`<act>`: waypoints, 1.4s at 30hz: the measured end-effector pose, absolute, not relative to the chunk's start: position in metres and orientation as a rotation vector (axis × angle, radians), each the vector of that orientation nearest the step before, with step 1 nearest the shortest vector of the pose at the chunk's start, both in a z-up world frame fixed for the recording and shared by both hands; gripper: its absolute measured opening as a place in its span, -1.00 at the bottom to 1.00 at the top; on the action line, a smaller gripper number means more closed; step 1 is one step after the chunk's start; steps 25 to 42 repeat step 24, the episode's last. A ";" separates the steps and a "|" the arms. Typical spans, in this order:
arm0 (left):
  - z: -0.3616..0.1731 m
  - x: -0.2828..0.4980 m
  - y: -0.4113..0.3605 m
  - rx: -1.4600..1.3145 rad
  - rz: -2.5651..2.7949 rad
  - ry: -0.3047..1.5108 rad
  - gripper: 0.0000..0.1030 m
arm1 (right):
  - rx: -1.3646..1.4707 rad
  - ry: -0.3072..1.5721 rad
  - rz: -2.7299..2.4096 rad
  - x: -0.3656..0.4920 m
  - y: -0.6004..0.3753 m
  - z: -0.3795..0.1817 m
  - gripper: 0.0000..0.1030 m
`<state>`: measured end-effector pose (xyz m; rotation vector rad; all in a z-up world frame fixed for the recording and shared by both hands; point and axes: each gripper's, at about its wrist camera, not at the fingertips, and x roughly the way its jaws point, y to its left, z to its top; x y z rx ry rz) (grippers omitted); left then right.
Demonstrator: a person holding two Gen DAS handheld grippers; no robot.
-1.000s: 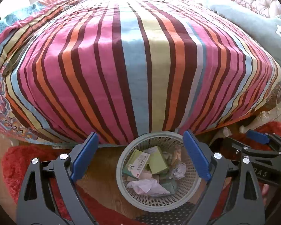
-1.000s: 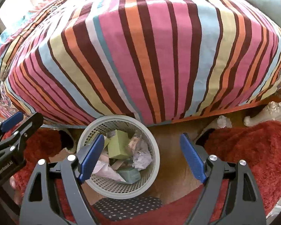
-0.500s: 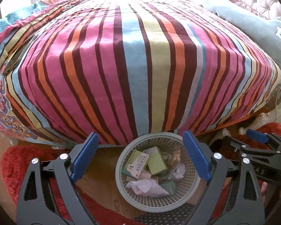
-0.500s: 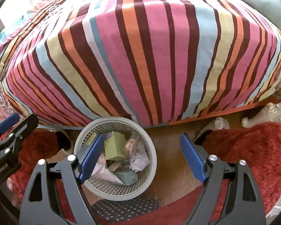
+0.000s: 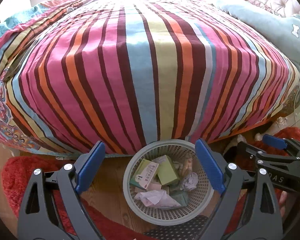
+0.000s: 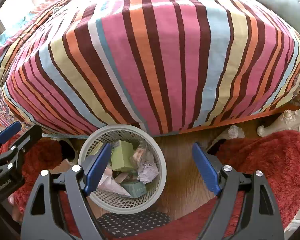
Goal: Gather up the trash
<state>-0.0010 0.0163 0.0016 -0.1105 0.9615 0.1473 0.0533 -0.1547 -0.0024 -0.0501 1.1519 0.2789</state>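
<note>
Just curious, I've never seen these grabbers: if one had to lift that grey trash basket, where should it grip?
Probably the basket rim, from above: one finger inside, one outside. The round body looks wider than the left gripper opens; the rim is thin and exposed.

Striped bed [image 5: 142, 76], wooden floor [image 6: 182, 172]

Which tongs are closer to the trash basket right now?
Left. The left tongs straddle the trash basket; the right tongs sit offset to its right side.

A grey mesh wastebasket [image 5: 168, 212] stands on the wooden floor [image 6: 182, 182] against the striped bed [image 5: 150, 70], red rugs [image 6: 270, 164] flanking the basket.
</note>
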 end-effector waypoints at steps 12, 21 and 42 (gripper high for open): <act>0.000 -0.004 0.018 -0.116 0.185 0.966 0.72 | -0.050 1.163 0.285 0.054 -0.153 -0.007 0.53; -0.003 -0.002 0.017 -0.112 0.158 0.991 0.72 | -0.048 1.174 0.288 0.053 -0.149 -0.010 0.53; -0.004 -0.002 0.017 -0.112 0.158 0.997 0.72 | -0.048 1.172 0.286 0.053 -0.149 -0.011 0.53</act>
